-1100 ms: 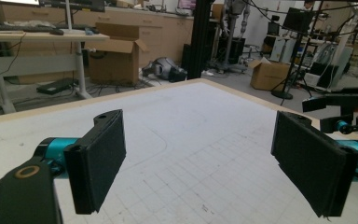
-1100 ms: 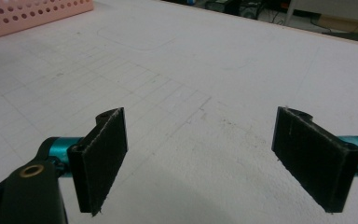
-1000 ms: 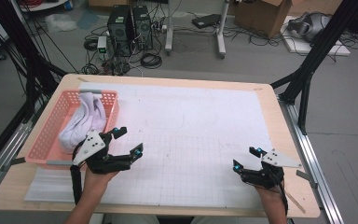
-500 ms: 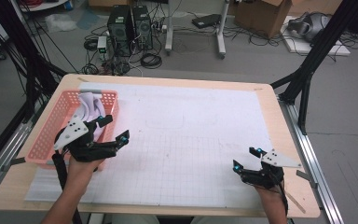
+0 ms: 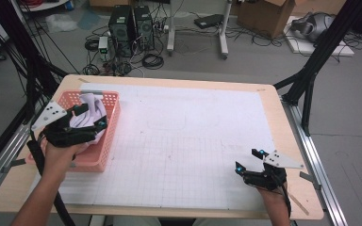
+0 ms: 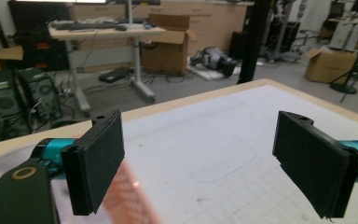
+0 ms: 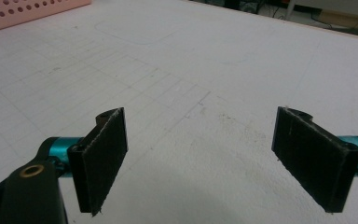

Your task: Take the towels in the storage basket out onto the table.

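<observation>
A pink plastic basket (image 5: 109, 141) stands at the table's left edge with pale lilac and white cloth (image 5: 92, 107) heaped inside it. My left gripper (image 5: 92, 117) hovers over the basket, above the cloth, open with nothing between its jaws; its own view looks across the white mat, with the basket rim (image 6: 130, 196) blurred below. My right gripper (image 5: 249, 160) rests low over the mat near the front right of the table, open and empty. In the right gripper view the basket's wall (image 7: 23, 16) is at the far upper left.
A white gridded mat (image 5: 188, 141) covers most of the wooden table (image 5: 179, 80). Black frame struts (image 5: 311, 75) rise at the table's right and left sides. Beyond the far edge are computer towers (image 5: 129, 26), cables and cardboard boxes on the floor.
My left gripper has moved left and away from me, from the mat beside the basket to over the basket and its cloth. The right gripper has stayed put.
</observation>
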